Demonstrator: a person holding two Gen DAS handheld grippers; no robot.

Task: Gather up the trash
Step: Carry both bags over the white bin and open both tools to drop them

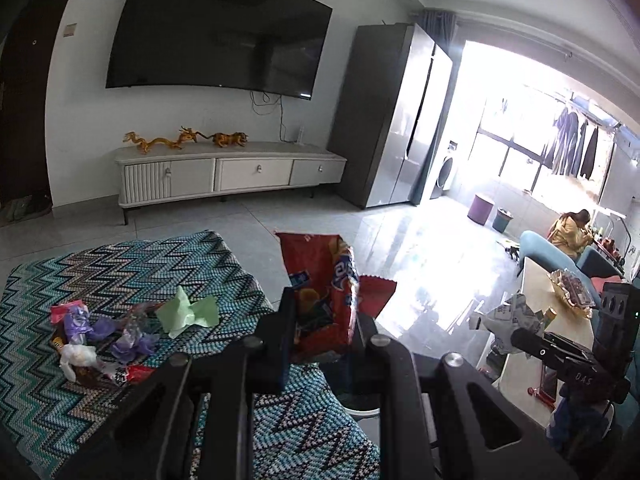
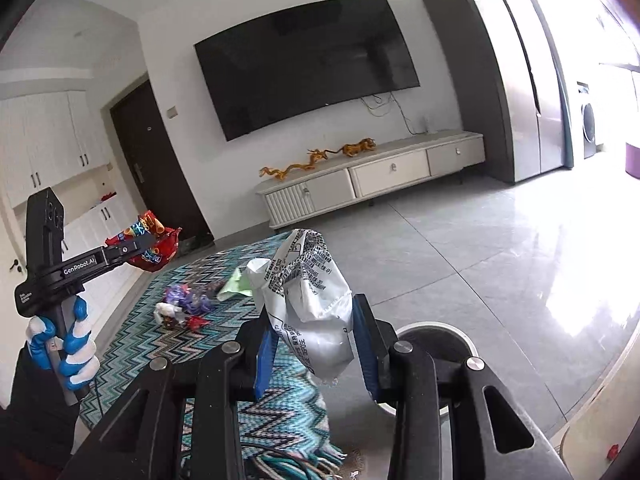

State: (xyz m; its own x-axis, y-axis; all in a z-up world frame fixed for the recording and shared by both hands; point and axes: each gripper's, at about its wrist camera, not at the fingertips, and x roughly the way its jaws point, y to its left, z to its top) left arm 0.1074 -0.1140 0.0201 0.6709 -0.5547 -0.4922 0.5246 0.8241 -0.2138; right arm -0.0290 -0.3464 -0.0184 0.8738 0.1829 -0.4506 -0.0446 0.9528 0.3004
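Observation:
My left gripper point(image 1: 322, 314) is shut on a red snack bag point(image 1: 320, 292), held up over the near right edge of the zigzag blanket point(image 1: 132, 264); it also shows in the right wrist view point(image 2: 150, 250). My right gripper point(image 2: 314, 330) is shut on a crumpled silver-white wrapper point(image 2: 308, 300), held above a white-rimmed bin point(image 2: 436, 330). That gripper and wrapper show at the right in the left wrist view point(image 1: 508, 318). A pile of small wrappers point(image 1: 100, 336) and a green paper point(image 1: 188, 312) lie on the blanket.
A white TV cabinet point(image 1: 228, 172) stands under a wall TV point(image 1: 216, 32), with a grey fridge point(image 1: 396, 120) to its right. A light table point(image 1: 552, 320) with a tray sits at the right. The bin shows partly below my left fingers point(image 1: 360, 410).

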